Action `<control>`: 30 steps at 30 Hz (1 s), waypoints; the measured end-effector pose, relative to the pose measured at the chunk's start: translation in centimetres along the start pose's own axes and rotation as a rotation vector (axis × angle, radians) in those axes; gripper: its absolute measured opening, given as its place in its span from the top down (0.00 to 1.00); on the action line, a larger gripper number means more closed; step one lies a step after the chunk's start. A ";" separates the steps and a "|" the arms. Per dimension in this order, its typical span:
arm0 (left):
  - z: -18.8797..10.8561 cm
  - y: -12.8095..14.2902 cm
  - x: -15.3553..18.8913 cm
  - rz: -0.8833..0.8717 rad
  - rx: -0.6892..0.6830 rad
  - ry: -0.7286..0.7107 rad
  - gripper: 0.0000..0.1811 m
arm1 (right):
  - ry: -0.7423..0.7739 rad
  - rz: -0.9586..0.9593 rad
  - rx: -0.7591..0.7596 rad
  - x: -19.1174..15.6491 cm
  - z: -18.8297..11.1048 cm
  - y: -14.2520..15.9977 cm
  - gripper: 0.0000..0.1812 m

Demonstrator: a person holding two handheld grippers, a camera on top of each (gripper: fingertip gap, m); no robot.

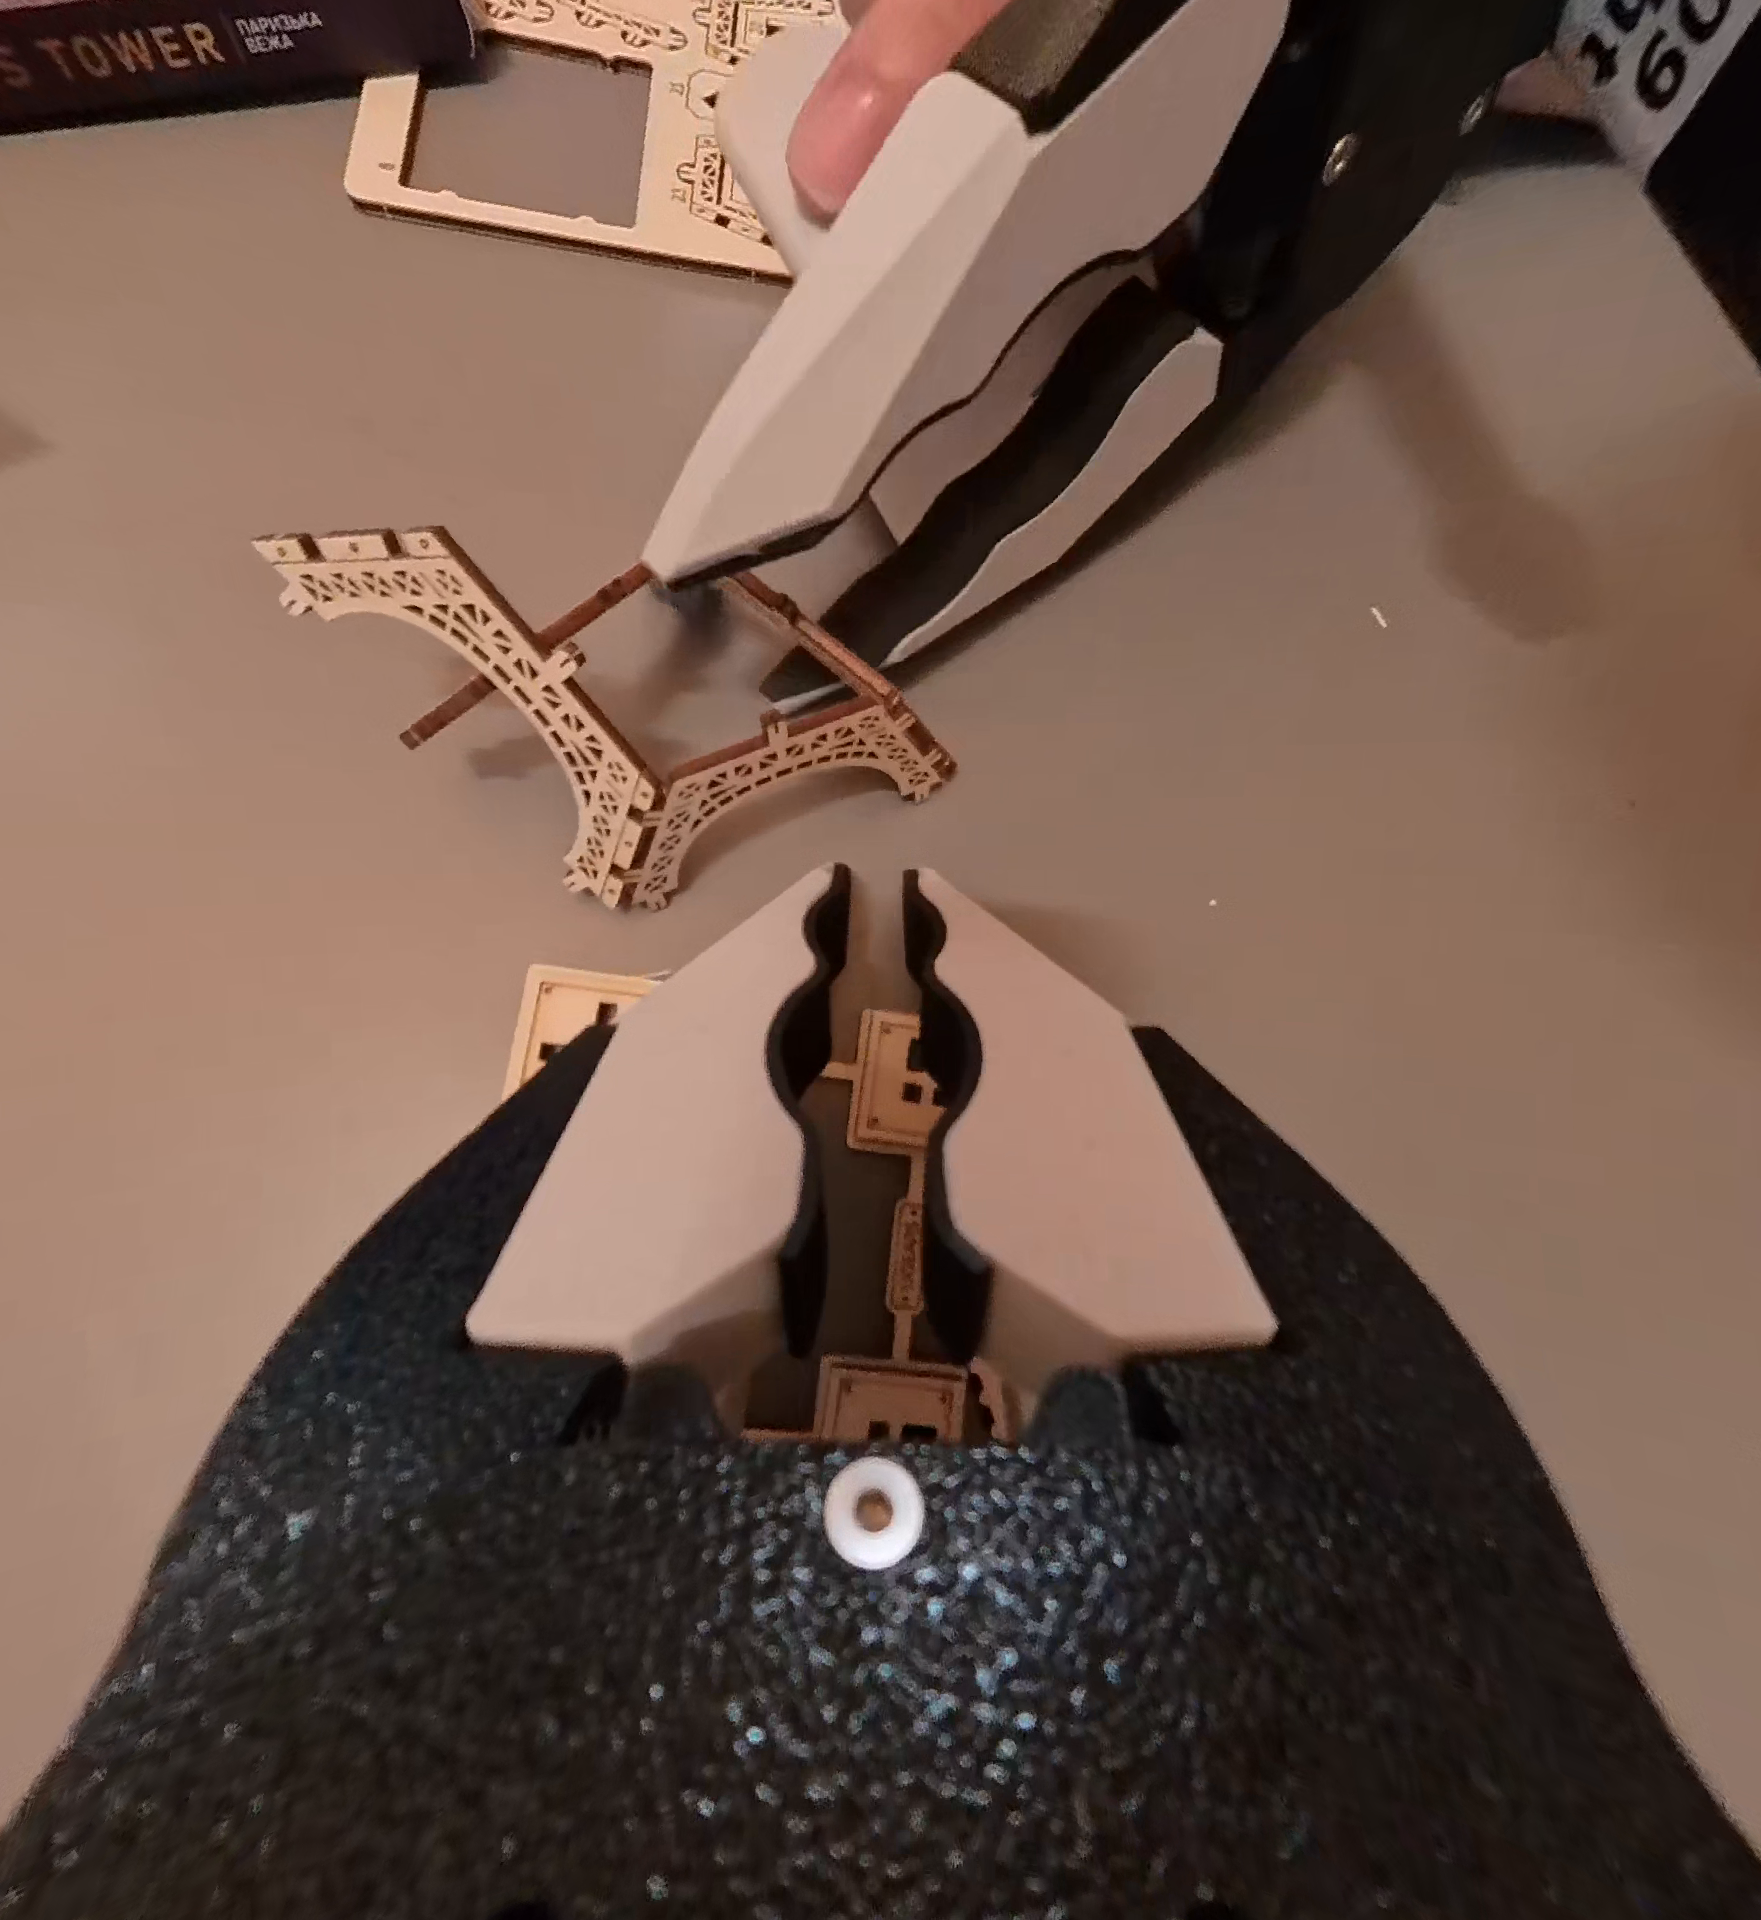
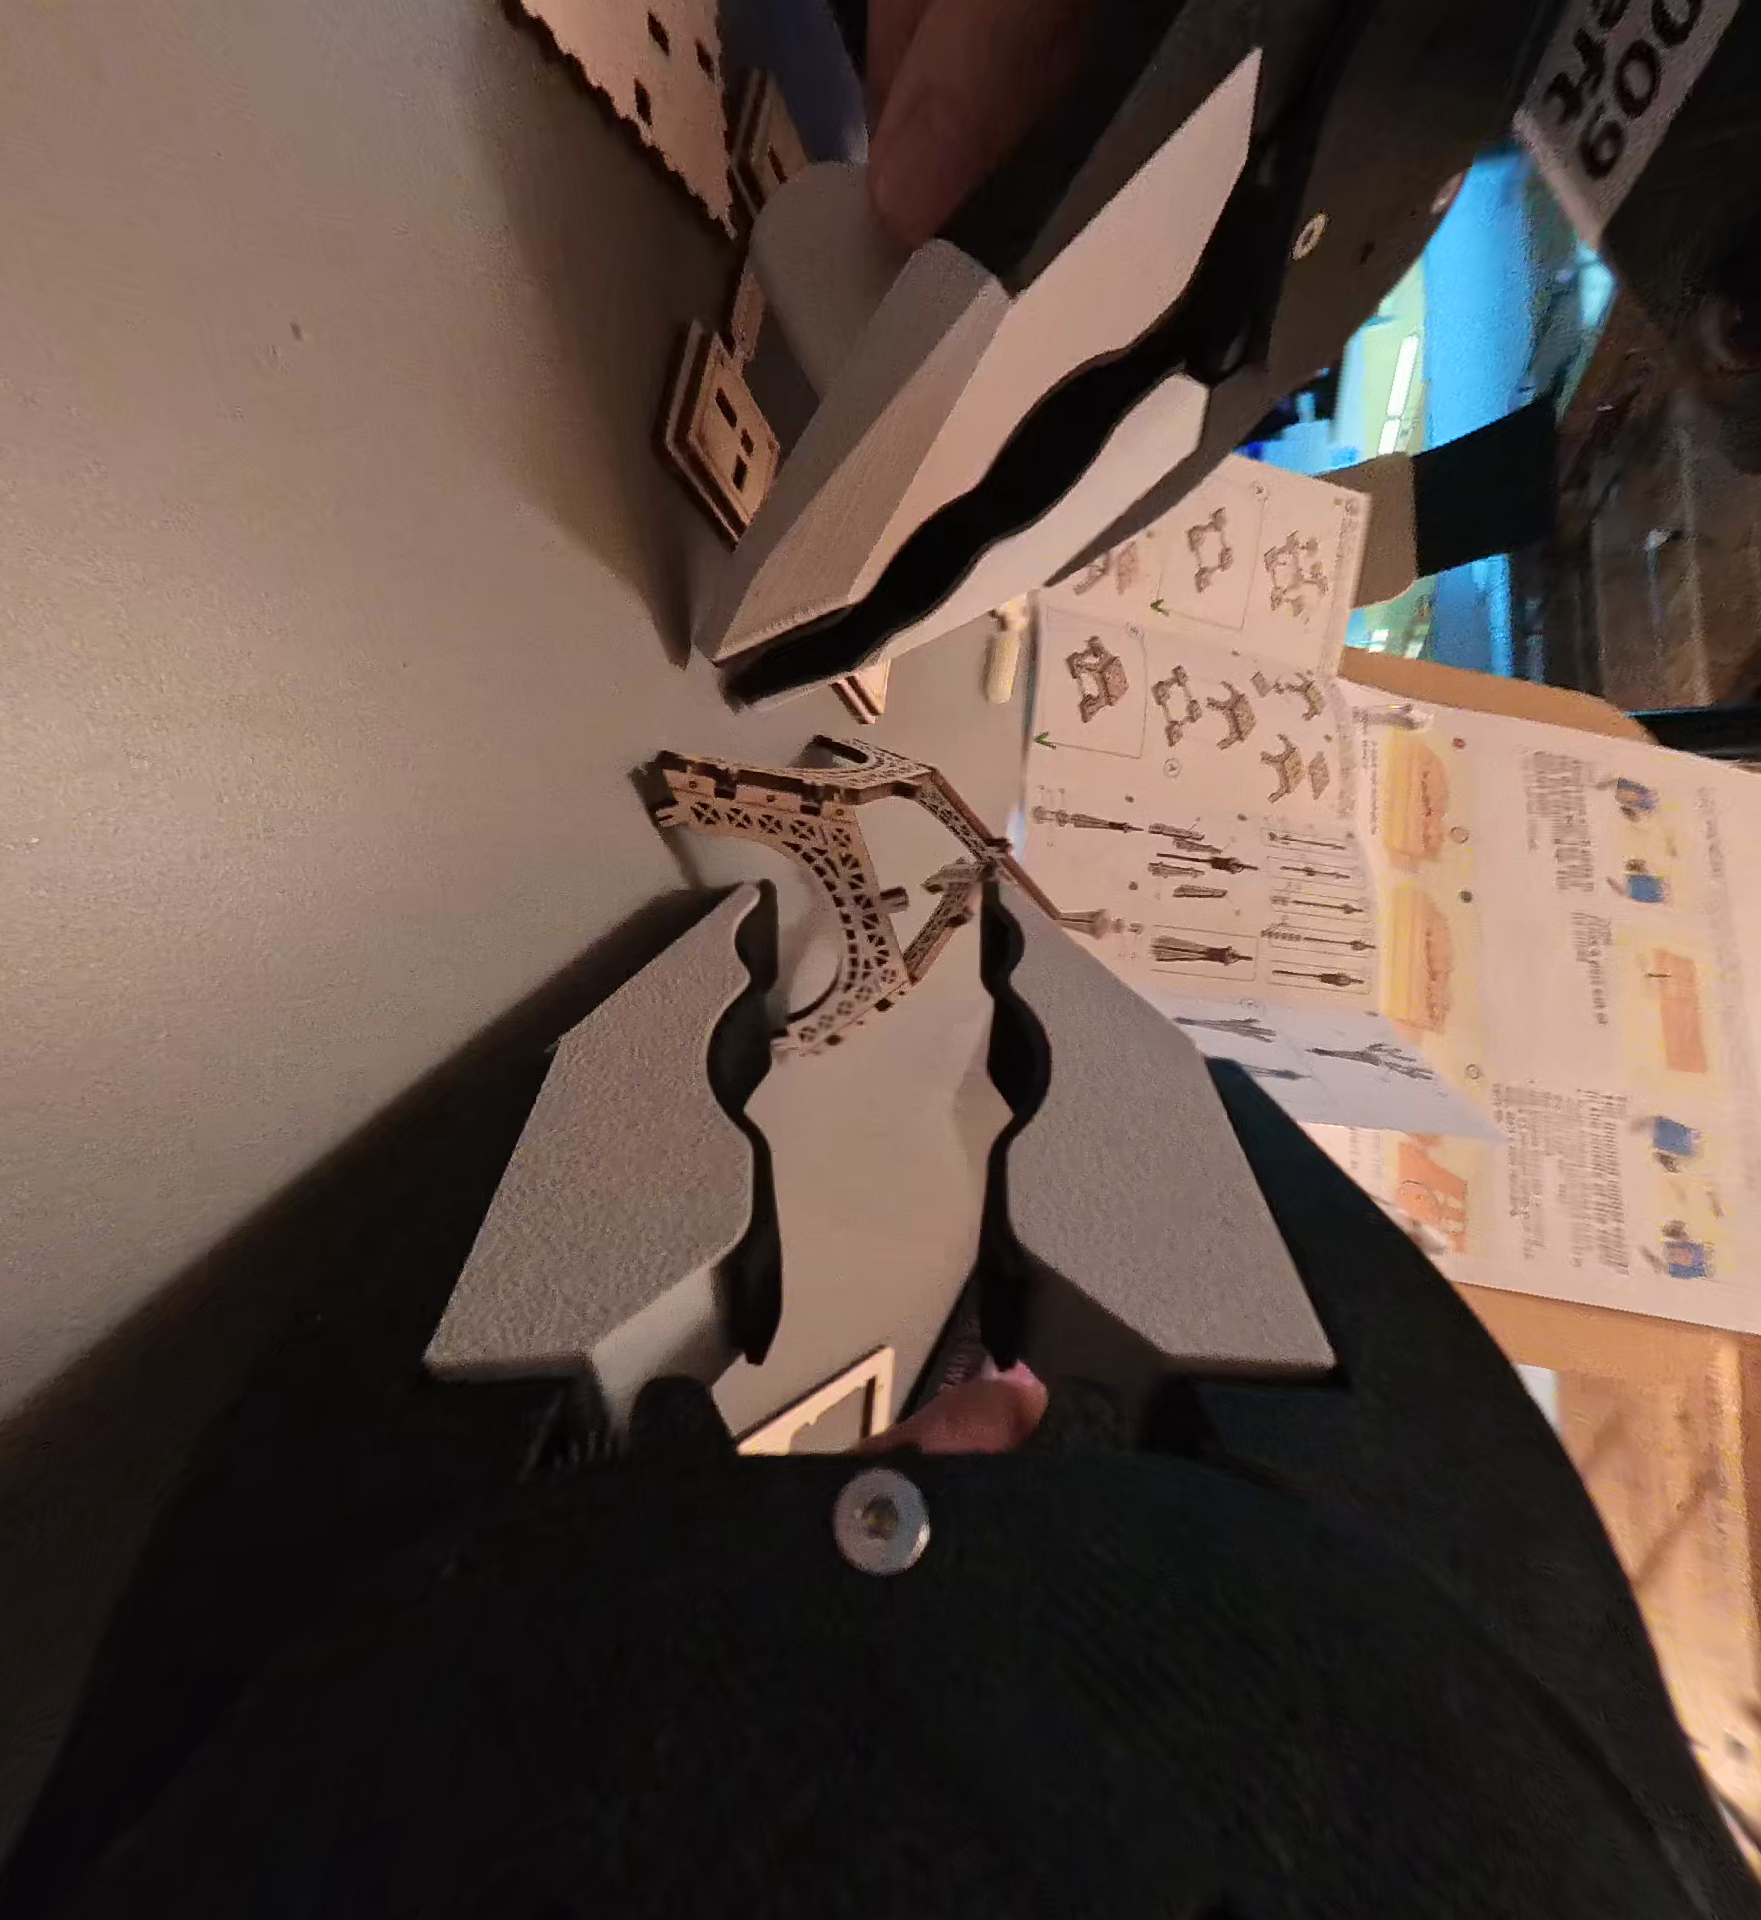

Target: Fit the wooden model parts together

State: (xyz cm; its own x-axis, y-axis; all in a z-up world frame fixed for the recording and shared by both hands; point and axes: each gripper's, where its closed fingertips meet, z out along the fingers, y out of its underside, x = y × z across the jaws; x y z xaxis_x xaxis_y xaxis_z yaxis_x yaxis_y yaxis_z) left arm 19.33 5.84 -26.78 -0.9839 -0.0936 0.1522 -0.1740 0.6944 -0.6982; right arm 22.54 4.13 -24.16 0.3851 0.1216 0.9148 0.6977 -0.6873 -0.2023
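A partly built wooden tower base (image 1: 606, 748), made of lattice arch sides joined at the corners, stands on the grey table (image 1: 180, 416). It also shows in the right wrist view (image 2: 855, 914). My right gripper (image 2: 876, 894) is open and straddles it, with one fingertip (image 2: 995, 904) touching a wooden bar. It comes in from the upper right in the left wrist view (image 1: 730, 634). My left gripper (image 1: 878, 881) is shut to a thin gap with nothing between the fingers. It hovers just in front of the base, over a flat wooden frame part (image 1: 575, 1023) that lies on the table. It also shows in the right wrist view (image 2: 751, 675).
A punched-out parts sheet (image 1: 564, 135) and a dark box (image 1: 76, 73) lie at the far edge. A person's finger (image 1: 845, 114) rests on the right gripper. Printed instruction sheets (image 2: 1375, 883) lie beyond the base. Another wooden part (image 2: 720, 436) lies behind the left gripper.
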 end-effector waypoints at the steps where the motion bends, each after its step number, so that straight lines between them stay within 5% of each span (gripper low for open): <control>1: 0.0 0.0 0.0 0.001 0.001 -0.003 0.97 | 0.022 -0.031 0.003 0.2 0.0 0.0 0.82; 4: 0.1 -0.1 -0.1 -0.001 0.001 -0.009 0.97 | 0.030 -0.108 -0.044 -0.2 0.5 0.4 0.92; 11: 0.1 -0.1 -0.6 -0.060 -0.035 -0.078 0.94 | 0.104 -0.155 -0.102 0.0 0.4 0.3 0.93; 17: 0.4 -1.0 0.6 -0.221 0.072 0.038 0.83 | 0.109 -0.148 -0.077 -0.1 0.3 -0.4 0.93; 30: 0.1 -1.3 0.7 -0.335 0.169 -0.056 0.96 | 0.094 -0.101 -0.122 -0.2 0.4 0.0 0.93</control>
State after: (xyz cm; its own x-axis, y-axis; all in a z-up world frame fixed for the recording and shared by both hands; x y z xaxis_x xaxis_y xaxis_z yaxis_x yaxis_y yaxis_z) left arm 18.83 4.74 -25.84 -0.8711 -0.3375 0.3566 -0.4862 0.4914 -0.7226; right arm 22.68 4.41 -24.44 0.2546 0.1302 0.9582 0.6494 -0.7573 -0.0696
